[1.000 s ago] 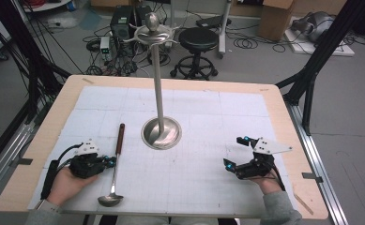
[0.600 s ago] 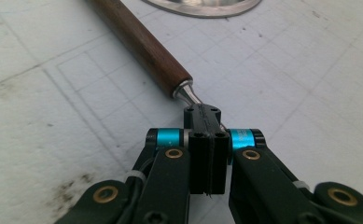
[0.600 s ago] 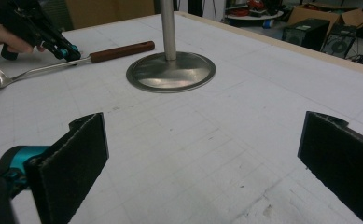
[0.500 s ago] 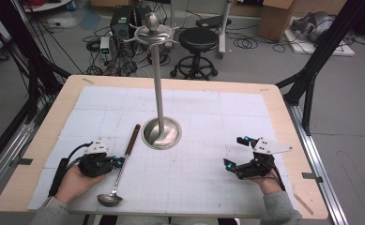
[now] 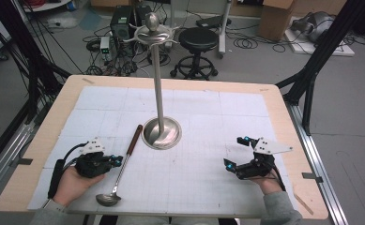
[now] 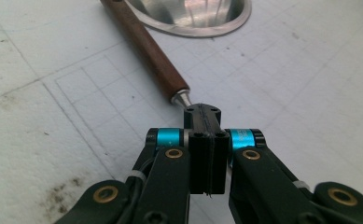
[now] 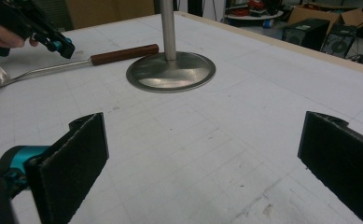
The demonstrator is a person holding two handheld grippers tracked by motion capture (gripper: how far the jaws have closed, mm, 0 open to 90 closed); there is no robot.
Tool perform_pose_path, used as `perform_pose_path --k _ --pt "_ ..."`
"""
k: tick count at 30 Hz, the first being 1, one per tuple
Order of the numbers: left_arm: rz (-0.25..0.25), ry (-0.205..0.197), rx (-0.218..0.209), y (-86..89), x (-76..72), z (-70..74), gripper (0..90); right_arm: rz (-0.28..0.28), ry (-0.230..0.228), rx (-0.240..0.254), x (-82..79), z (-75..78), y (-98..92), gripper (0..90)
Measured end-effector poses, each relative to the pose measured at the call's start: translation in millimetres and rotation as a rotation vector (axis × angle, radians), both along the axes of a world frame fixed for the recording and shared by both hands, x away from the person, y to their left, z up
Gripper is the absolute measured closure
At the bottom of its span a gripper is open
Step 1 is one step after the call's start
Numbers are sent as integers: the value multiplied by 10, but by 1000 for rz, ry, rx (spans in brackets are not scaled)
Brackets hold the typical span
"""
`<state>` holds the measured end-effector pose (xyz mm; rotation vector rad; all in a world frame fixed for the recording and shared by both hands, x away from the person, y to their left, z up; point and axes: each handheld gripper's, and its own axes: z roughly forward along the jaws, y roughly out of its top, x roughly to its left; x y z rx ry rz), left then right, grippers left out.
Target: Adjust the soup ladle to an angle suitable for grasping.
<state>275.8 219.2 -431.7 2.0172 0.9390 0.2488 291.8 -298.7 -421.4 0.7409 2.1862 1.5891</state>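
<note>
one ladle [image 5: 122,166] lies on the white mat, bowl near the front edge, its wooden handle [image 6: 147,55] now angled toward the stand's round base [image 5: 161,132]; a second ago it lay straight, farther left, untouched. left gripper [image 6: 202,122] has since come in over the metal shaft, jaws pressed together on it just below the wood. judged: the grip is made and a lift can follow, likely toward the hooks on the one stand [image 5: 157,75]. right gripper [image 5: 239,152] rests well apart, jaws spread wide, holding nothing. two grippers, one ladle, one stand, one table [image 5: 283,117].
</note>
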Motion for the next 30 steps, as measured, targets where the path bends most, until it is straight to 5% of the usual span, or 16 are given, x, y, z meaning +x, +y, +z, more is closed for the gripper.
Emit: perform_pose_path --k 7,15,30 --pt "-50 15 25 -112 -117 48 896 2 6 3 -5 0 7 7" --pt "-64 91 68 -153 -138 56 896 4 8 4 -2 0 5 7" --pt "-95 118 147 -252 -166 28 897 1 8 4 -1 0 2 7"
